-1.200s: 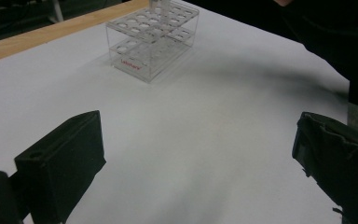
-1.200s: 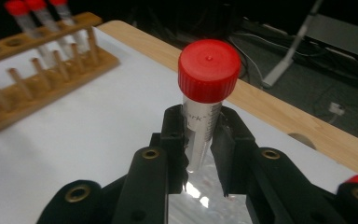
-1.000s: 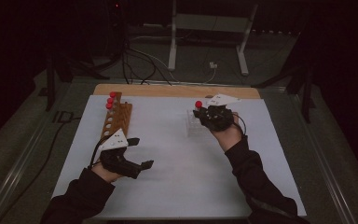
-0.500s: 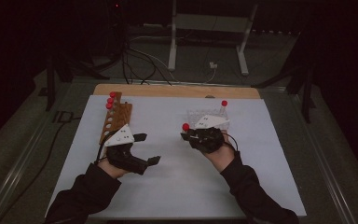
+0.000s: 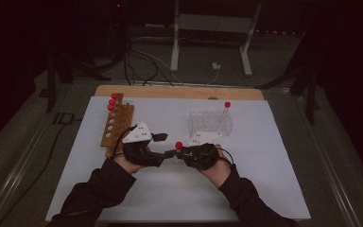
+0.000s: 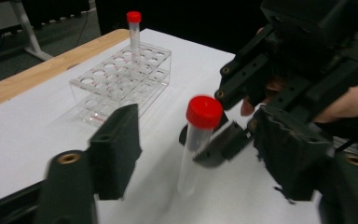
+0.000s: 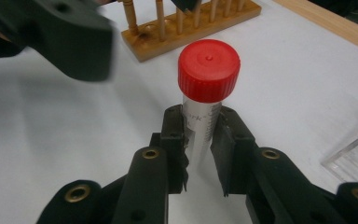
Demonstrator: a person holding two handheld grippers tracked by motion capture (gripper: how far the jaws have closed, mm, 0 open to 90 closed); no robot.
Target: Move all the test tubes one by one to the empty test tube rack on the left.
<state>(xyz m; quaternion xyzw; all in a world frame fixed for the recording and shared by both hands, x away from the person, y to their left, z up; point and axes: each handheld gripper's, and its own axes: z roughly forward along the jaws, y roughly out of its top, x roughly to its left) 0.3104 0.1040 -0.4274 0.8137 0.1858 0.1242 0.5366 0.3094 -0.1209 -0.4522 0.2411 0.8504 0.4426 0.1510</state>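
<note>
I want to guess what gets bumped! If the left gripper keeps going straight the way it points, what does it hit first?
Probably the red-capped tube, held by the right gripper. It stands between the left gripper's closing jaws, untouched as far as I can tell.

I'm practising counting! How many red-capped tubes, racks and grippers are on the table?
Red-capped tubes: 5 (3 in the wooden rack, 1 in the clear rack, 1 held tube in the right gripper)
Racks: 2
Grippers: 2, counting the left gripper
Total: 9
</note>
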